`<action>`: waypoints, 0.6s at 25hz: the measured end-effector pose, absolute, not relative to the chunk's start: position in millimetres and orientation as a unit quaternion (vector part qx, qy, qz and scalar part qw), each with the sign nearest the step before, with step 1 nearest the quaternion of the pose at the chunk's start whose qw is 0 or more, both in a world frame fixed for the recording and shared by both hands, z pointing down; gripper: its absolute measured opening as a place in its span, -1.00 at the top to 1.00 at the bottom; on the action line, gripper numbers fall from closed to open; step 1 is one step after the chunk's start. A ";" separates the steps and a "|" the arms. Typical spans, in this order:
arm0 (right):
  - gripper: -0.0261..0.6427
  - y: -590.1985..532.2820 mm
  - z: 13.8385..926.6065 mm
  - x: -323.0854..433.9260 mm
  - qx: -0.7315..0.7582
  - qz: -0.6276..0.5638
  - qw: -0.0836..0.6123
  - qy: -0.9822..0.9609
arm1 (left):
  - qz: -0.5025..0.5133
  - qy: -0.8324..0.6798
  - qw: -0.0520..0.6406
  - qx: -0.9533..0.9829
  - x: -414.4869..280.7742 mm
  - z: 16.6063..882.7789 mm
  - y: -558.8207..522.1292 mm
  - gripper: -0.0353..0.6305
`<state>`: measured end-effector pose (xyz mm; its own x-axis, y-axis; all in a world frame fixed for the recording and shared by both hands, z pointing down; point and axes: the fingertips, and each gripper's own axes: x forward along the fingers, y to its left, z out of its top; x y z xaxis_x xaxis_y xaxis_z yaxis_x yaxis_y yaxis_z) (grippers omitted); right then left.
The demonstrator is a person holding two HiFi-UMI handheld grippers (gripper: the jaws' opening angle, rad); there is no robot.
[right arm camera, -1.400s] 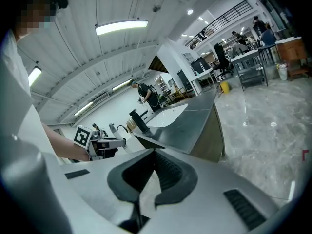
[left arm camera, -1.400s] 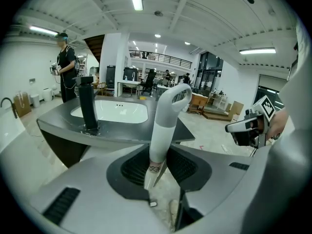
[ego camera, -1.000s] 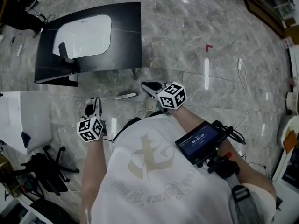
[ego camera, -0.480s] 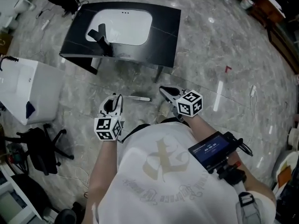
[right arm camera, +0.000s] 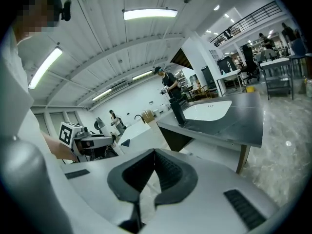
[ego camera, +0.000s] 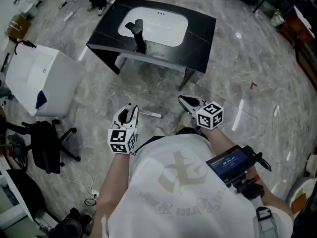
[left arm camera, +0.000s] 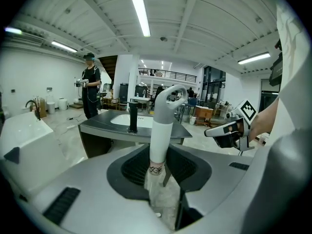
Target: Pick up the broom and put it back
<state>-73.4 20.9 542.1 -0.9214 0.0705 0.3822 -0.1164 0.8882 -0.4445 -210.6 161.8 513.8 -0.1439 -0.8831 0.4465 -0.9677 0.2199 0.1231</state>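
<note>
At 10 o'clock from the person stands a white tub (ego camera: 47, 76), with a black chair (ego camera: 44, 150) at 8 o'clock. The left gripper (ego camera: 130, 109) pinches the broom (left arm camera: 161, 130) by its white handle; in the left gripper view the handle rises from between the jaws toward 12 o'clock and ends in a curved hook. In the head view a short length of it juts toward 3 o'clock, off the floor. The brush end shows in no view. The sink table (ego camera: 198, 38) lies at 12 o'clock. The right gripper (ego camera: 185, 101), at 1 o'clock, has its jaws pressed together with nothing between them.

The pick-up looks done, so the step in hand is the carry. Where the broom belongs I cannot tell. The next move probably calls for finding that spot, keeping the pinch firm so the handle does not swing, setting it down, then spreading the left jaws.
</note>
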 end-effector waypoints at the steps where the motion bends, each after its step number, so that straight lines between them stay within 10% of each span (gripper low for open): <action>1: 0.87 29.8 542.9 -76.1 0.010 0.234 0.198 -0.952 | 0.097 -0.752 0.216 0.616 -213.2 514.6 171.6 0.55; 15: 0.87 61.2 526.4 -98.5 -0.015 0.213 0.204 -0.955 | 0.078 -0.774 0.198 0.597 -234.6 490.8 216.3 0.55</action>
